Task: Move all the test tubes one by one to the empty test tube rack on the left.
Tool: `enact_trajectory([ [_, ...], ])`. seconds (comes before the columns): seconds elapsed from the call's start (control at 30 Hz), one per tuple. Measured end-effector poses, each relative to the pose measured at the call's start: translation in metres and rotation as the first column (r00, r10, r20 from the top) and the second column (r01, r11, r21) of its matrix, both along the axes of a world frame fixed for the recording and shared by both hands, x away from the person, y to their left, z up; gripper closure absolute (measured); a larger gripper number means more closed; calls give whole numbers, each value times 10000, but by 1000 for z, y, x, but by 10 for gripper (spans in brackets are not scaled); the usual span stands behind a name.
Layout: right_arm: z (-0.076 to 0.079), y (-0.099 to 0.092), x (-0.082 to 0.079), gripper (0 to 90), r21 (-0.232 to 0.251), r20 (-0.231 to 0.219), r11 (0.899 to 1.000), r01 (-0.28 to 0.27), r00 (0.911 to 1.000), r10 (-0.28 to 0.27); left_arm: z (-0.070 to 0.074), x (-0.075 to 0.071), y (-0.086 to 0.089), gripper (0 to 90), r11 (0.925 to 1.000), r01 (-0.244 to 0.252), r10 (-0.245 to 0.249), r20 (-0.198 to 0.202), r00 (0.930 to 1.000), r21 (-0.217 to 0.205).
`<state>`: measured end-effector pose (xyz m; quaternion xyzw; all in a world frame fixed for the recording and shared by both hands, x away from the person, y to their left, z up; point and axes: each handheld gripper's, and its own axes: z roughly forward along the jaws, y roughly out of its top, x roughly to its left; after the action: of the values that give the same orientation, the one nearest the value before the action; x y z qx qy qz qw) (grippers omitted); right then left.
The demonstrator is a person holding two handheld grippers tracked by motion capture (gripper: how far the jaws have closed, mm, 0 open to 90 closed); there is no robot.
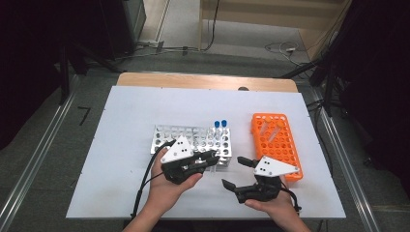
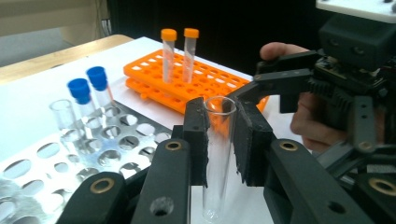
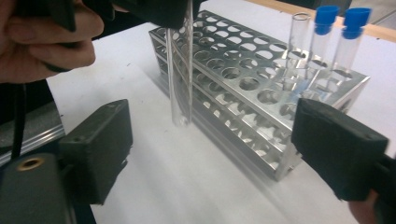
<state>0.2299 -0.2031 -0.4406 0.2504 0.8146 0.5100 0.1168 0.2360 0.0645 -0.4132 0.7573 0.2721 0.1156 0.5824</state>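
Gripping a clear, open-topped glass tube (image 2: 218,154) upright at frame centre, the left gripper (image 2: 219,140) is clamped; the right gripper (image 3: 210,154) gapes empty above the matte white tabletop (image 1: 125,145), beside the perforated metal rack (image 3: 243,79).

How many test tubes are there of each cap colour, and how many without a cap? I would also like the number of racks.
Blue-capped tubes, in the metal rack: 2
Orange-capped tubes, in the orange rack: 2
Uncapped tubes: 2, one in the metal rack, one clamped in the left gripper
Racks: 2
Total: 6 tubes and 2 racks, 8 things.
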Motion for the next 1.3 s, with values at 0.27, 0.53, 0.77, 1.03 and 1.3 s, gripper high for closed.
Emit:
enact_trajectory([
  [0.27, -2, -32, 4, 11, 49, -58, 9988, 479, 9988, -479, 5, 12, 8, 765, 9996, -297, 297, 38, 9996, 2],
  [0.53, -1, -53, 8, 10, 70, 7, 9942, 1070, 9943, -1070, 14, 26, 19, 765, 9967, -799, 797, 145, 9967, 148],
  [0.77, -5, -65, 13, 9, -18, 32, 9909, 1347, 9909, -1347, 22, 45, 24, 765, 9935, -1123, 1118, 273, 9934, 179],
  [1.03, -9, -73, 19, 9, -37, -60, 9870, 1610, 9869, -1610, 19, 73, 26, 765, 9877, -1561, 1560, 141, 9877, 89],
  [1.3, -11, -76, 21, 10, -27, -79, 9855, 1695, 9855, -1695, 14, 95, 22, 764, 9798, -1979, 1973, 203, 9801, 301],
])
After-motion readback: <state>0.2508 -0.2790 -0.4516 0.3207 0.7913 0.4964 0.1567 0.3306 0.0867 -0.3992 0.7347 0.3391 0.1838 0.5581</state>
